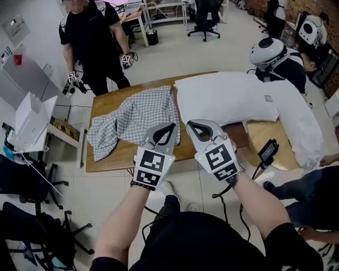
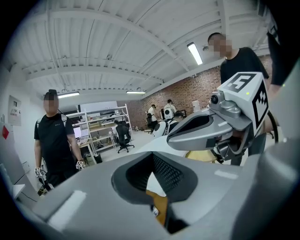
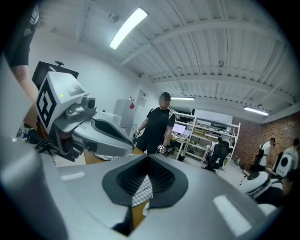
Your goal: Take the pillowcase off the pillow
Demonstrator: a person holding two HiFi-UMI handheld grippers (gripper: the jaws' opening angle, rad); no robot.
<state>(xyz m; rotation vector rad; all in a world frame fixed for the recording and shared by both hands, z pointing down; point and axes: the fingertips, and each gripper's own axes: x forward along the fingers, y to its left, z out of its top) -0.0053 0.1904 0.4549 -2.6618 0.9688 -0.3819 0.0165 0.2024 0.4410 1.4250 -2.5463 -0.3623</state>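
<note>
Both grippers are shut and empty. The left gripper point(image 1: 165, 132) has its jaws pressed together with nothing between them. The right gripper point(image 1: 200, 128) is the same, jaws together and clear of any cloth. They are held up side by side, close together, above the near edge of the worktop point(image 1: 108, 161), and neither touches the bedding. In each gripper view the other gripper shows just alongside.

There are two grippers, one pillowcase and one pillow. The pillowcase point(image 1: 135, 119), a grey-and-white check, is off the pillow. It lies crumpled and spread on the left half of the worktop, with one corner trailing over the left front edge. Its right edge lies against the left end of the pillow point(image 1: 228, 98). The pillow is bare and white and lies across the right half. More white bedding hangs down off the right end, and I cannot tell whether it belongs to the pillow.

The worktop is brown wood on a pale floor point(image 1: 175, 53). A person in black point(image 1: 92, 37) stands at its far left corner holding grippers of the same kind. A second person in white headgear point(image 1: 275, 55) sits at the far right. Behind them are an office chair point(image 1: 205, 16), shelves point(image 2: 101, 126), a brick wall point(image 2: 187, 93) and a ribbed white ceiling with strip lights.
</note>
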